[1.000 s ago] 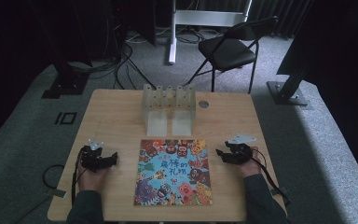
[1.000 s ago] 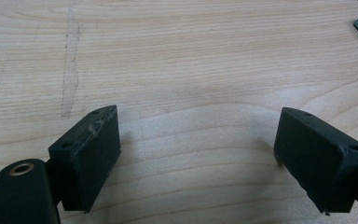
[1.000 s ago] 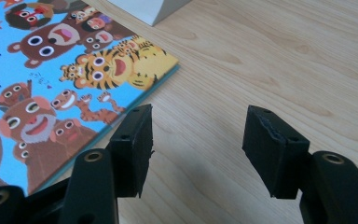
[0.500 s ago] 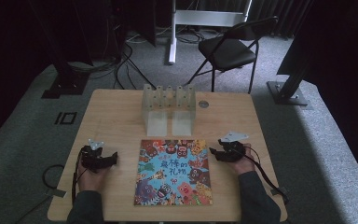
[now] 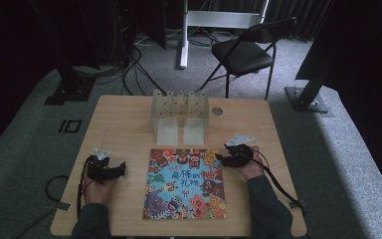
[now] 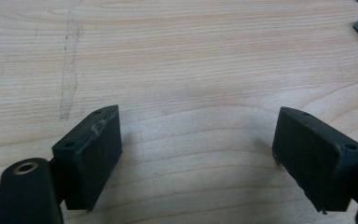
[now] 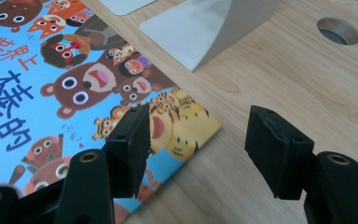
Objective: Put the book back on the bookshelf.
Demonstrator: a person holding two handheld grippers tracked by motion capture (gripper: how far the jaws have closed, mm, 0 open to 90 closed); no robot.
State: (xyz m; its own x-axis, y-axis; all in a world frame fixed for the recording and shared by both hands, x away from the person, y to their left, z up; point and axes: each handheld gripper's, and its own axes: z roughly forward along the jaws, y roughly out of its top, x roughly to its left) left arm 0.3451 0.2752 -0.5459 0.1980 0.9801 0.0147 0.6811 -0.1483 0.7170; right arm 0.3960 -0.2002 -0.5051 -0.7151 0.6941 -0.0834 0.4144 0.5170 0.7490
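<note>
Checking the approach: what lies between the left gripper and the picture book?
Bare wooden table; high view shows nothing between left gripper and picture book.

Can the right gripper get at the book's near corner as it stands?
Probably yes. The right gripper is open and straddles the corner of the picture book, one jaw over the cover, one over the bare table; nothing lies between.
</note>
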